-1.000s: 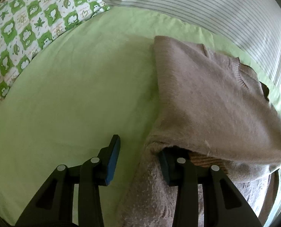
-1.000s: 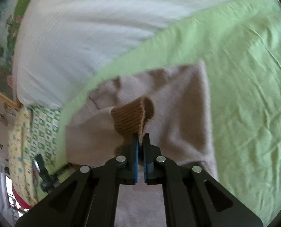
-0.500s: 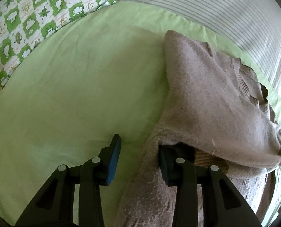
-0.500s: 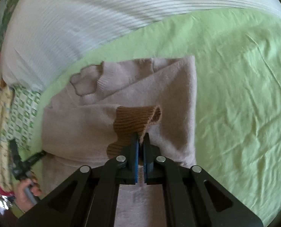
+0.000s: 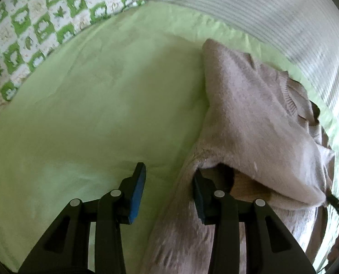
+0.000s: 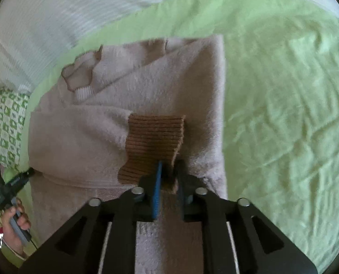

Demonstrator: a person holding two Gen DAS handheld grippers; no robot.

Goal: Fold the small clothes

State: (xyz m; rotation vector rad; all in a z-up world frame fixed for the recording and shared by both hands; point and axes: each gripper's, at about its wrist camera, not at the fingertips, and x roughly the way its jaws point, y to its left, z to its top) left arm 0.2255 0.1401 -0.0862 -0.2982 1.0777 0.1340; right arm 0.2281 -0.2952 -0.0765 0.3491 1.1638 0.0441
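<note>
A small fuzzy beige sweater (image 6: 146,86) lies on a light green sheet (image 6: 283,91), one sleeve folded across its body. The sleeve ends in a brown ribbed cuff (image 6: 155,134). My right gripper (image 6: 169,171) sits at the cuff's near edge with its jaws slightly apart, the cuff lying flat between and in front of them. In the left wrist view the sweater (image 5: 249,114) rises at the right. My left gripper (image 5: 169,178) is open at the sweater's left edge, its right finger (image 5: 199,194) under the folded sleeve, its left finger on the sheet.
A white striped pillow or duvet (image 6: 55,22) lies beyond the sweater. A green-and-white checked pillow (image 5: 32,22) is at the far left. The green sheet (image 5: 89,102) spreads to the left of the sweater and to its right.
My right gripper carried the cuff across the sweater's body, laid it flat, and its jaws have parted. My left gripper stayed open at the sweater's edge, moving slightly closer.
</note>
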